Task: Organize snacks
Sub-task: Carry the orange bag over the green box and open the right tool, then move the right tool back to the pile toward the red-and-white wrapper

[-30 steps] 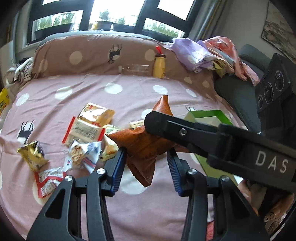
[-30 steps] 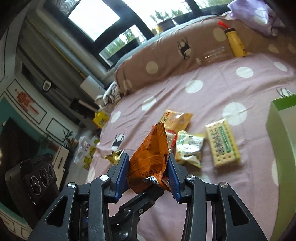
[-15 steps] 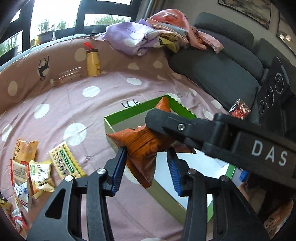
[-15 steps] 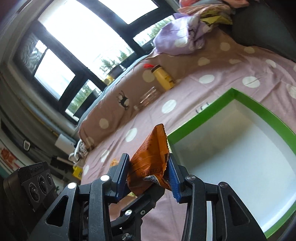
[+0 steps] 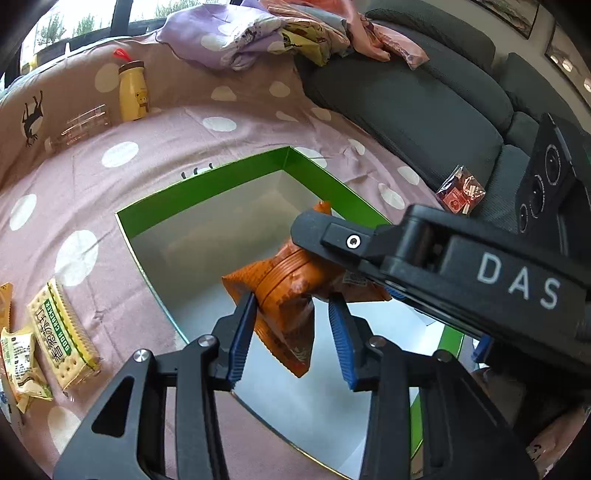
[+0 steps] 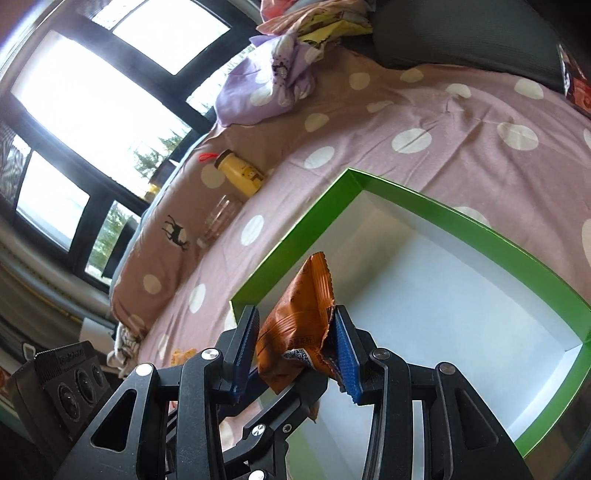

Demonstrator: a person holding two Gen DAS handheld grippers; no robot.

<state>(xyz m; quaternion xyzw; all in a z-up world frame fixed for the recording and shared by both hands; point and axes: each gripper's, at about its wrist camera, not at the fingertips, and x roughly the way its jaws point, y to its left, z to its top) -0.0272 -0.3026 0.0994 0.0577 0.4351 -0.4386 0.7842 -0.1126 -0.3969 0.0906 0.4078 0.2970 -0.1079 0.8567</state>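
An orange snack packet (image 5: 288, 291) hangs above the white floor of a green-walled box (image 5: 207, 192). My right gripper (image 6: 299, 347) is shut on the orange snack packet (image 6: 303, 317); in the left wrist view it crosses from the right. My left gripper (image 5: 291, 332) is open, its blue pads either side of the packet's lower end without pinching it. The box (image 6: 295, 240) looks empty inside. More snacks lie on the spotted pink cover at left: a green-and-white cracker pack (image 5: 62, 332) and a yellow-green packet (image 5: 20, 362).
A yellow bottle (image 5: 133, 92) and a clear jar (image 5: 83, 123) lie by the brown bolster. A pile of clothes (image 5: 236, 33) sits at the back. A grey sofa (image 5: 406, 96) holds a red packet (image 5: 460, 190) at right.
Both grippers swung right from the snack pile to above the green box, carrying the orange packet with them. The packet now hangs over the box's interior.
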